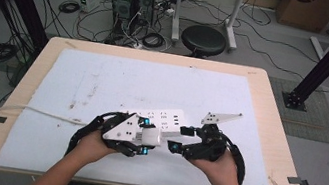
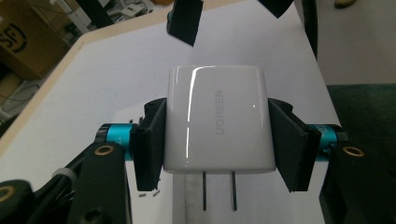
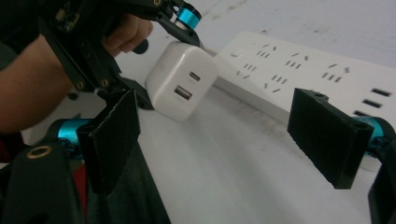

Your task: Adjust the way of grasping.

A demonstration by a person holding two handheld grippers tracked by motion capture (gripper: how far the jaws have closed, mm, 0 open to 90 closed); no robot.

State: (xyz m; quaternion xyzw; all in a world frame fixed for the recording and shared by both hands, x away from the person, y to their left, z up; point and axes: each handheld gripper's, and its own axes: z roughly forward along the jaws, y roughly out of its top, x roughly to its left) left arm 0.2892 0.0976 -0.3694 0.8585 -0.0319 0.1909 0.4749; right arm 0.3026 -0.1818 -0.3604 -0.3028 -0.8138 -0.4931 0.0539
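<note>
Jaws of the left hand-held gripper [image 2: 217, 140] pinch a white wall charger [image 2: 217, 123] by its two sides, its two prongs pointing back toward the camera, held just above the white mat [image 1: 103, 82] on the desk [image 1: 270, 115]. Beside it the right hand-held gripper [image 3: 229, 135] has its jaws spread apart, holding nothing, with a white power strip [image 3: 308, 70] lying just beyond.
</note>
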